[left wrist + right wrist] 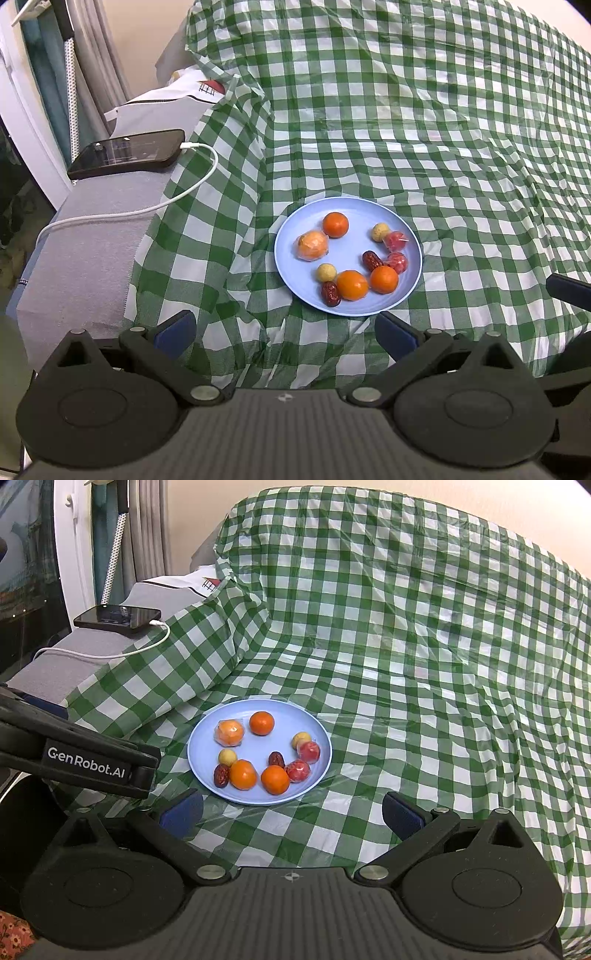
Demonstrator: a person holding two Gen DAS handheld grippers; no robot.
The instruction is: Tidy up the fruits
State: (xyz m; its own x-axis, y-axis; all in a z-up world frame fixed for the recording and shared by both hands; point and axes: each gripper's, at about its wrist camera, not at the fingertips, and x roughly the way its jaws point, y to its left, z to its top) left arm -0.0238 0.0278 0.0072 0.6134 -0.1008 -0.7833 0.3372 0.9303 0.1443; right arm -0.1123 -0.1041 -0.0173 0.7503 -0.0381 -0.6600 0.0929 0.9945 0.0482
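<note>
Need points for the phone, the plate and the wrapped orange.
phone [125,155], left wrist view, middle of its dark screen.
plate [207,738], right wrist view, bare blue patch near its left rim.
wrapped orange [312,245], left wrist view, centre of the fruit under its clear wrap.

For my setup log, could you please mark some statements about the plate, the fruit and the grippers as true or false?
1. All the fruit lies on the blue plate. True.
2. The left gripper is shut on an orange. False: its jaws are open and hold nothing.
3. A phone lies plugged into a white cable. True.
4. The plate sits on a red striped cloth. False: the checked cloth is green and white.
5. The right gripper is open, short of the plate. True.
</note>
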